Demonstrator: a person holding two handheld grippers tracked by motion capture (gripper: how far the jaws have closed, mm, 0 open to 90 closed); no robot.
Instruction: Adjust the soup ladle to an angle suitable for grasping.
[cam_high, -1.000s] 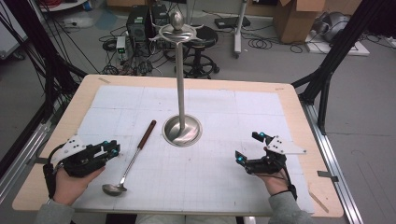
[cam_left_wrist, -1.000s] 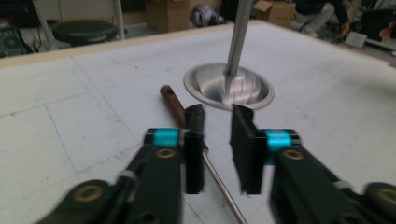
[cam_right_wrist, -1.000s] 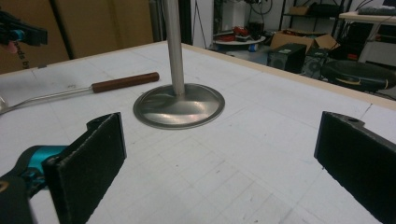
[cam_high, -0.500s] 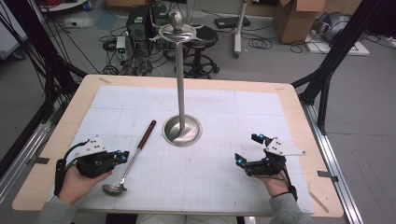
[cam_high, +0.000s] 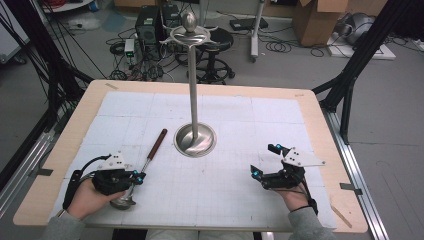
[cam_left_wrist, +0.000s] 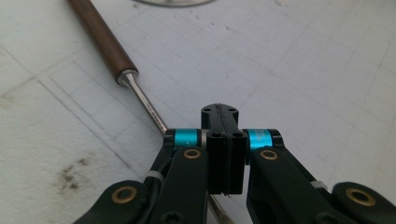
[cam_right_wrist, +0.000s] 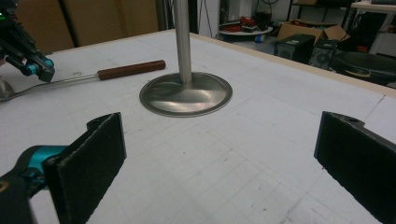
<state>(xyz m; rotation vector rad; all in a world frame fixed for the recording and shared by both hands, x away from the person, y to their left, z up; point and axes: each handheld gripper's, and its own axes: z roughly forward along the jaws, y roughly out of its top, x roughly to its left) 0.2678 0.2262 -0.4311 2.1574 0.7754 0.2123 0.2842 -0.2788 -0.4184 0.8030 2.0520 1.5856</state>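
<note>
A ladle with a brown wooden handle lies on the white gridded mat, its bowl at the near left. My left gripper sits low over the steel shaft just above the bowl. In the left gripper view its jaws are pressed together, and the shaft runs underneath them. My right gripper rests at the near right with its jaws wide apart and nothing between them. A tall steel stand rises from a round base at the mat's centre.
The stand carries curved hooks and a knob at its top. The wooden table edge frames the mat. Beyond the table are a stool, cables and cardboard boxes on the floor.
My left gripper has slid to the right across the mat and now sits over the ladle's shaft by the bowl. The right gripper and the ladle have stayed put.
</note>
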